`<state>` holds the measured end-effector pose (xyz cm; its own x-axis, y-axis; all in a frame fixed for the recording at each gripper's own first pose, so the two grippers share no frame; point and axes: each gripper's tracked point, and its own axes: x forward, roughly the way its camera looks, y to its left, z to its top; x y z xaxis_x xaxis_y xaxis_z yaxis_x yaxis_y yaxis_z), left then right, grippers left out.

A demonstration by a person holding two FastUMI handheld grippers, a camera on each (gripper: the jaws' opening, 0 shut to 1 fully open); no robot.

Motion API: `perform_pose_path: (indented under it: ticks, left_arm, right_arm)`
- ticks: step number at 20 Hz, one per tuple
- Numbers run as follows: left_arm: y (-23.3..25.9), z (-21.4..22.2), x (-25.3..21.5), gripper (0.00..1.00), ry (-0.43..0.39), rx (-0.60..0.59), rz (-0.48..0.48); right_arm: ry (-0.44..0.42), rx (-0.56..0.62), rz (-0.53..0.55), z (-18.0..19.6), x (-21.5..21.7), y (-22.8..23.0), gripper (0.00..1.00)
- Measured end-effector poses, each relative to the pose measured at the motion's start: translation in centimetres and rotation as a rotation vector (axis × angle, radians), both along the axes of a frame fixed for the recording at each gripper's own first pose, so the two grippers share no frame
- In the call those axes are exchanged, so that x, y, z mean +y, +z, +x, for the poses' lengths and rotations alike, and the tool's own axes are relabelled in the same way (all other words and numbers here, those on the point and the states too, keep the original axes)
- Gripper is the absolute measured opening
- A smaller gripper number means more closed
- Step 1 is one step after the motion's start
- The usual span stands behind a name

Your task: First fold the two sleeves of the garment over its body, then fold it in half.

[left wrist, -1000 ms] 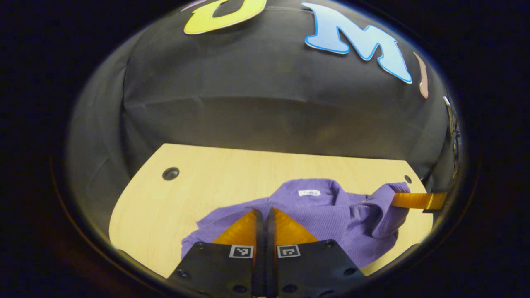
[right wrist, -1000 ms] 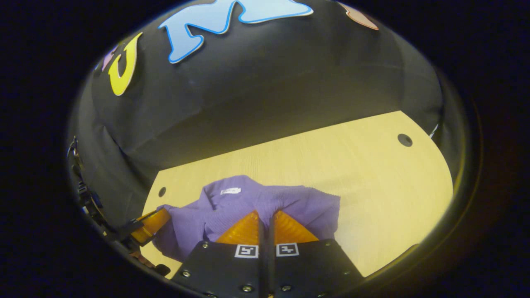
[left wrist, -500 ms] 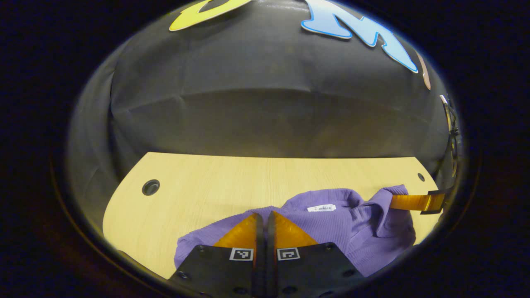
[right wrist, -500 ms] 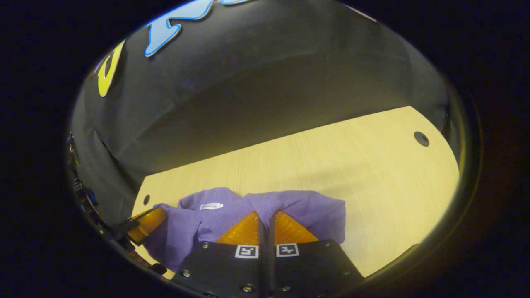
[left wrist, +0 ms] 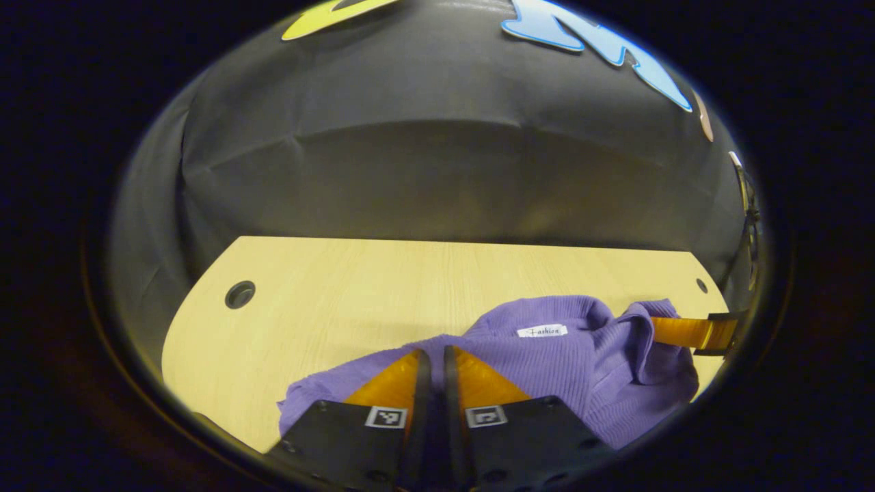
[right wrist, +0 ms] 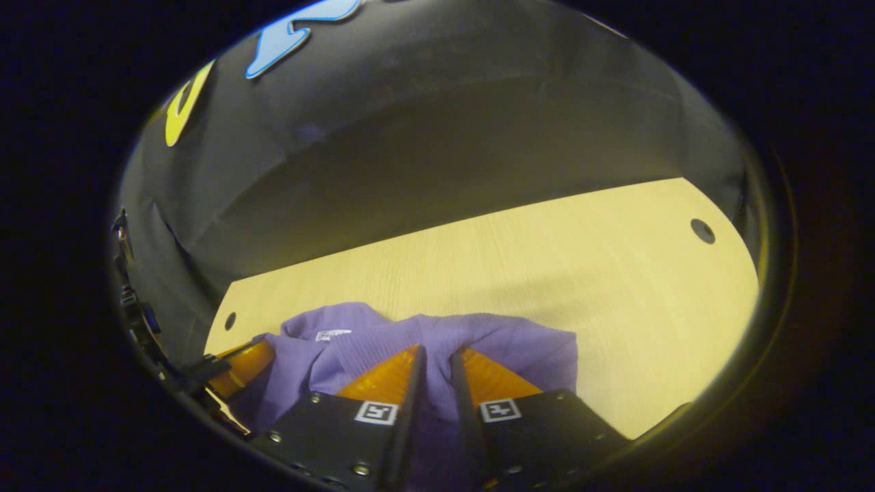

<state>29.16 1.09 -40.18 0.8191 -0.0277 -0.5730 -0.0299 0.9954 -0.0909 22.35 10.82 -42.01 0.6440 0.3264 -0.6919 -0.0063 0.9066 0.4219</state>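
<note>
Purple knit garment (left wrist: pixel 547 362) lies bunched on my tabletop (left wrist: pixel 355 294), near its front edge. Going left to right in the left gripper view, bare wood with a grommet hole (left wrist: pixel 239 294) leaves me free room, then the left gripper (left wrist: pixel 432 355), its fingers slightly parted with cloth between them; whether they press it, I cannot tell. Farther right the right gripper (left wrist: pixel 683 331) meets a raised fold. In the right gripper view its fingers (right wrist: pixel 393 372) stand apart around cloth; open wood lies rightward. Lower garment edges are cut off.
</note>
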Motion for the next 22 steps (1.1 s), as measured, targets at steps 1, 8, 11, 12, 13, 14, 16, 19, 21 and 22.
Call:
perform_pose_path:
  ticks: [1, 8, 11, 12, 13, 14, 16, 19, 21, 22]
  left_arm:
    - [0.5, -0.3, -0.1, 0.3, 0.006, -0.005, -0.011]
    - [5.6, -3.3, -1.0, 0.33, -0.006, -0.053, -0.02]
    - [9.1, -5.1, -1.7, 0.31, -0.02, -0.102, -0.015]
    - [10.4, -5.9, -1.9, 0.32, -0.025, -0.12, -0.015]
    - [11.7, -6.8, -2.1, 0.33, -0.027, -0.137, -0.015]
    - [12.9, -7.7, -2.4, 0.34, -0.033, -0.153, -0.014]
    - [15.3, -9.6, -2.8, 0.31, -0.044, -0.18, -0.012]
    - [18.8, -13.1, -3.5, 0.33, -0.054, -0.225, -0.017]
    - [20.9, -15.6, -3.7, 0.34, -0.059, -0.255, -0.011]
    - [21.9, -17.1, -3.7, 0.31, -0.063, -0.264, -0.006]
  right_arm:
    - [0.0, -0.015, -0.009, 0.0, -0.1, 0.6, 0.39]
    - [0.014, -0.104, -0.069, -1.6, -1.4, 5.5, 0.46]
    - [0.014, -0.144, -0.073, -3.1, -2.1, 8.8, 0.46]
    - [0.015, -0.16, -0.076, -3.8, -2.2, 9.9, 0.46]
    - [0.017, -0.176, -0.078, -4.5, -2.5, 11.2, 0.46]
    - [0.016, -0.194, -0.08, -5.2, -2.6, 12.5, 0.46]
    - [0.015, -0.231, -0.086, -6.7, -3.1, 15.3, 0.46]
    - [0.016, -0.289, -0.1, -9.5, -4.1, 19.5, 0.46]
    - [0.012, -0.327, -0.106, -11.4, -4.7, 22.0, 0.46]
    - [0.009, -0.345, -0.109, -12.6, -5.0, 23.1, 0.46]
